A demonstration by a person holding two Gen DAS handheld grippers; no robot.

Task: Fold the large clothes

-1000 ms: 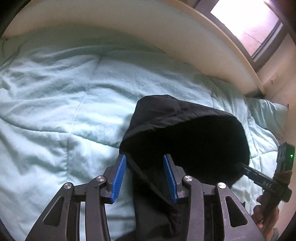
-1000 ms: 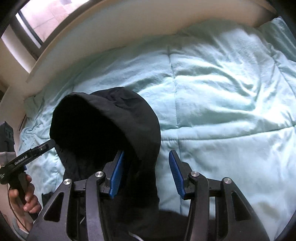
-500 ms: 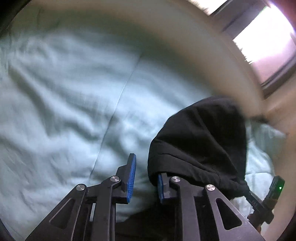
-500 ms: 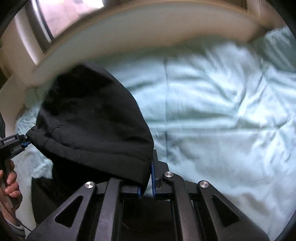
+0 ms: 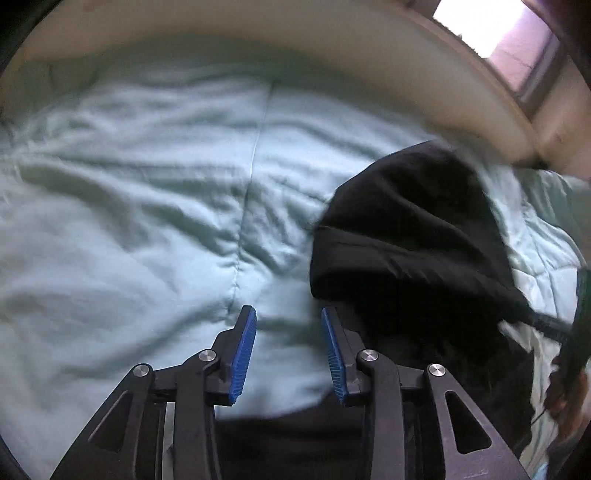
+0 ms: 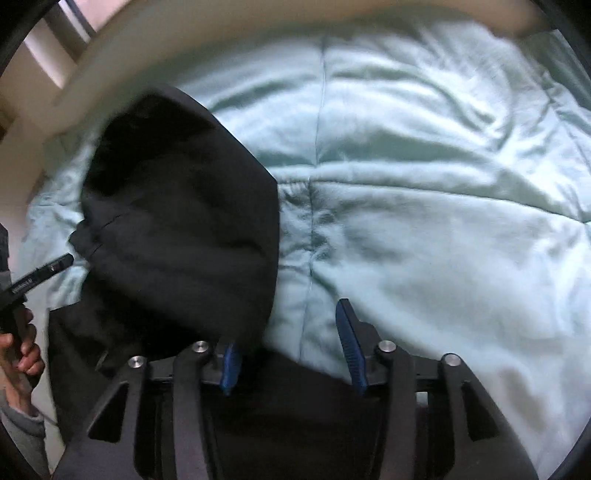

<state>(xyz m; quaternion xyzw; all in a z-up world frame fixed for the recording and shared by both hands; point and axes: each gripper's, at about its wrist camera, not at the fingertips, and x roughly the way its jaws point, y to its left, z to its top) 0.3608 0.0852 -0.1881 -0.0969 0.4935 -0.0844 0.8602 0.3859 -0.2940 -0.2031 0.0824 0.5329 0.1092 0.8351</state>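
Item: black hooded garment (image 5: 413,236), hood folded over onto its own body, lying on the pale green quilted comforter (image 5: 147,206).

Your left gripper (image 5: 289,349): blue pads (image 5: 243,354) spread apart, nothing between them but comforter; the hood's edge sits just to their right.

Your right gripper (image 6: 291,345): fingers apart; the hood (image 6: 184,229) drapes over the left blue pad (image 6: 229,363), the right pad stands free above the comforter.

Surroundings: cream bed frame (image 5: 332,44) curving along the far edge; window (image 5: 491,33) behind it. Both views blurred.
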